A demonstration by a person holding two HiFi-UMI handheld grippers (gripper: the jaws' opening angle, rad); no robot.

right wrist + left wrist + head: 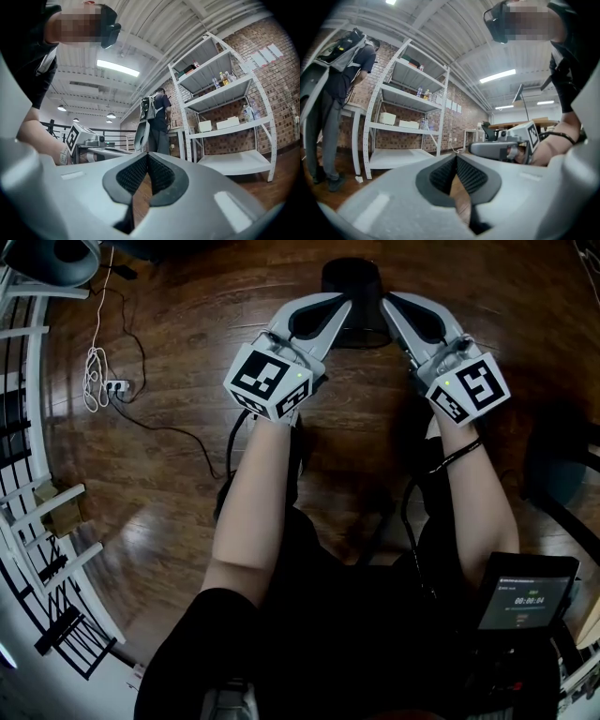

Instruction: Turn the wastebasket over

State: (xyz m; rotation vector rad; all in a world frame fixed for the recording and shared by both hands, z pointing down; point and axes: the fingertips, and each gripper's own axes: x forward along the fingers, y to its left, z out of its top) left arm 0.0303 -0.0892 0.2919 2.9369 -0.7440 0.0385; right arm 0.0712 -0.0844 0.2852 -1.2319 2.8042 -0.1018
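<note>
Wastebasket [352,276] dark, partly hidden behind left claw [343,302] and right claw [386,299], both closed, empty

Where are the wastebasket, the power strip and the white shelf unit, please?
wastebasket [352,282]: head view, upper part of its dark body.
power strip [117,387]: head view, its white casing.
white shelf unit [408,93]: left gripper view, a middle shelf board.

Ceiling strip lights [498,75] glare white in both gripper views, whose edges bend strongly and fall to black corners. The close foreground there is out of focus. The head view is dimmer, with soft sheen on its wooden floor [187,315].
</note>
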